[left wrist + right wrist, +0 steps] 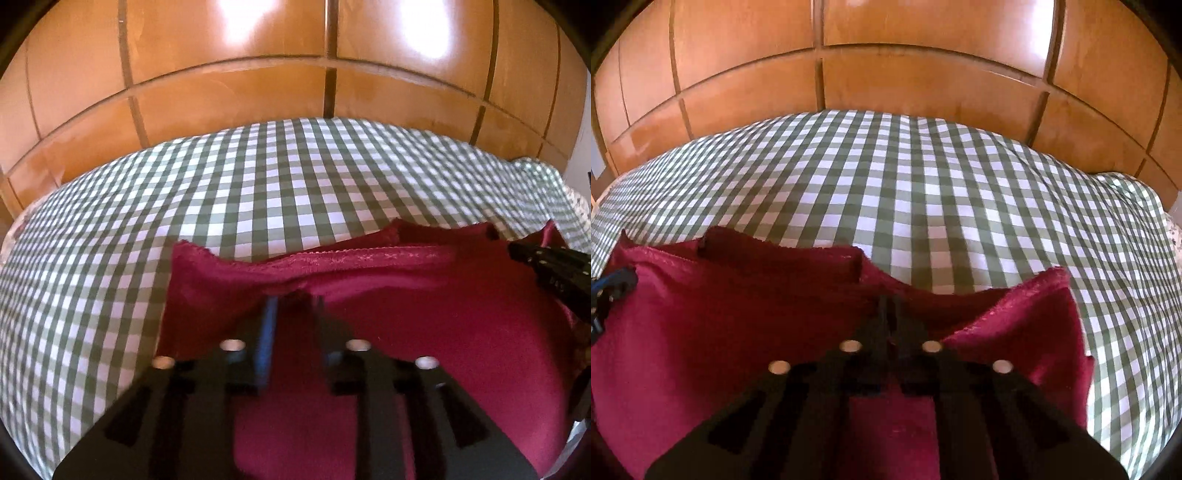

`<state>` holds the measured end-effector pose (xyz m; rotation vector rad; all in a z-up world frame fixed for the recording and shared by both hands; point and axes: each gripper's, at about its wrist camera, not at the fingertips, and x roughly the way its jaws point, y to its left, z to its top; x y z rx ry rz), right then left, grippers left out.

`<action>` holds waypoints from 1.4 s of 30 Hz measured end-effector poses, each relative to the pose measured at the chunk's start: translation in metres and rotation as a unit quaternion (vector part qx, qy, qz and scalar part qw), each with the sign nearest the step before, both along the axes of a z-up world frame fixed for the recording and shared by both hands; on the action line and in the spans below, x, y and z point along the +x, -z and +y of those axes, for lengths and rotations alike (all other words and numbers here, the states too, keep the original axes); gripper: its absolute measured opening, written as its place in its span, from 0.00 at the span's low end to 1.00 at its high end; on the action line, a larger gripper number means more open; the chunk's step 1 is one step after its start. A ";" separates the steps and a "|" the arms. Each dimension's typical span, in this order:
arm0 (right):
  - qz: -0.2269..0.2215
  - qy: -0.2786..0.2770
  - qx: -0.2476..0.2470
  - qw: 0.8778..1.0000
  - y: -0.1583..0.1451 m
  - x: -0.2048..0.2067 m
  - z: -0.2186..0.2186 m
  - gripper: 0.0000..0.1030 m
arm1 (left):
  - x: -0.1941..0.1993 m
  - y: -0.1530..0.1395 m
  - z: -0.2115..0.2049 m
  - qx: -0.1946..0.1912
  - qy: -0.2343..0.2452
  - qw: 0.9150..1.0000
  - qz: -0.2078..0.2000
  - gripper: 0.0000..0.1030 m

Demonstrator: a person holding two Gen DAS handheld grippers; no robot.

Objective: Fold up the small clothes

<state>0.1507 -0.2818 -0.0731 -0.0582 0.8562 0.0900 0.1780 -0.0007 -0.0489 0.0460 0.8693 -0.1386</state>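
A small dark red garment [424, 306] with a lace-trimmed edge hangs over the green-and-white checked bed cover [221, 206]. My left gripper [291, 299] is shut on its upper edge near the left end. My right gripper [890, 302] is shut on the same garment [720, 325] near its right end. The garment is raised and sags between the two grips. The right gripper shows at the right edge of the left wrist view [546, 262]; the left gripper shows at the left edge of the right wrist view [609, 291].
The checked cover [923, 192] spreads out beyond the garment. A wooden panelled wardrobe [229, 81] stands behind the bed, also in the right wrist view [923, 74].
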 end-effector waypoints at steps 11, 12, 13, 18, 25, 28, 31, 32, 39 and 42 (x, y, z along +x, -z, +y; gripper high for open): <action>-0.031 -0.045 0.044 0.998 -0.043 -0.062 0.019 0.53 | -0.032 -0.023 0.013 -0.013 -0.009 0.999 -0.030 0.50; -0.029 -0.055 0.049 0.997 -0.042 -0.068 0.024 0.53 | -0.034 -0.024 0.015 -0.015 -0.010 0.999 -0.030 0.50; -0.027 -0.060 0.052 0.996 -0.041 -0.073 0.026 0.53 | -0.037 -0.024 0.016 -0.016 -0.011 0.999 -0.030 0.50; -0.004 -0.065 0.056 0.996 -0.023 -0.088 0.034 0.60 | -0.047 -0.023 0.025 -0.014 -0.016 0.999 -0.026 0.50; 0.014 0.015 0.042 0.999 -0.006 -0.091 0.005 0.67 | -0.060 -0.019 0.036 -0.019 -0.035 0.999 -0.011 0.53; 0.007 0.024 0.059 0.998 -0.015 -0.099 -0.008 0.68 | -0.068 -0.021 0.042 -0.026 -0.047 0.998 -0.016 0.64; -0.003 0.035 0.055 0.998 -0.024 -0.106 -0.024 0.68 | -0.075 -0.024 0.046 -0.032 -0.050 0.998 -0.015 0.64; -0.002 0.044 0.056 0.997 -0.023 -0.107 -0.031 0.68 | -0.078 -0.025 0.046 -0.032 -0.052 0.998 -0.017 0.64; 0.013 0.096 0.091 0.991 -0.012 -0.112 -0.078 0.68 | -0.088 -0.028 0.046 -0.027 -0.060 0.998 -0.017 0.64; 0.004 0.100 0.107 0.989 -0.018 -0.118 -0.083 0.73 | -0.092 -0.031 0.045 -0.025 -0.061 0.998 -0.020 0.64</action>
